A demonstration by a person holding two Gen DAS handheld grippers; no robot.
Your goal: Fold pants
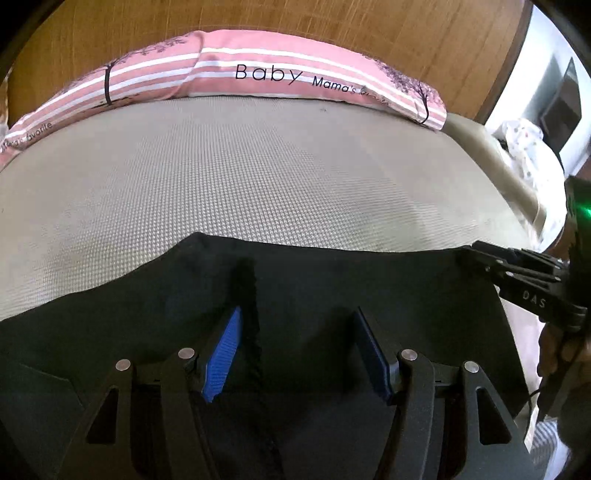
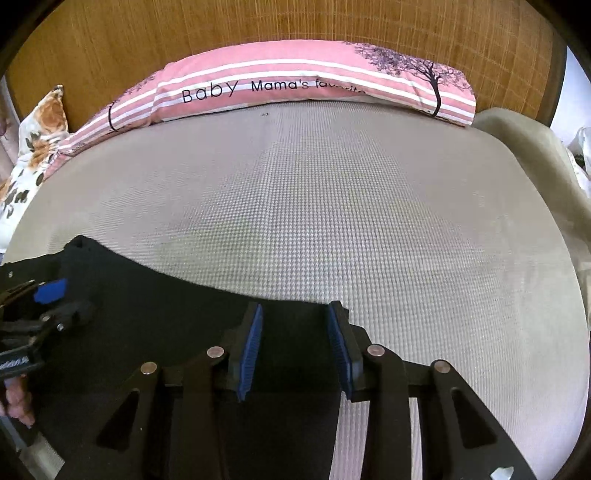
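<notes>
Dark pants [image 1: 332, 280] lie flat on the beige mattress [image 1: 221, 177], their far edge running across the middle of the left wrist view. My left gripper [image 1: 297, 321] hovers over the cloth with its jaws wide apart and nothing between them. A dark seam [image 1: 249, 295] runs by its left pad. My right gripper [image 2: 295, 317] is open over the right far corner of the pants [image 2: 155, 317], empty. The right gripper shows in the left wrist view [image 1: 476, 251] at the pants' right corner; the left gripper shows in the right wrist view [image 2: 51, 291] at far left.
A pink striped pillow [image 2: 295, 77] printed "Baby Mama's favorite" lies along the wooden headboard [image 2: 258, 26]. A floral cushion [image 2: 40, 129] sits at the far left. A beige padded bed edge [image 2: 535, 147] runs down the right.
</notes>
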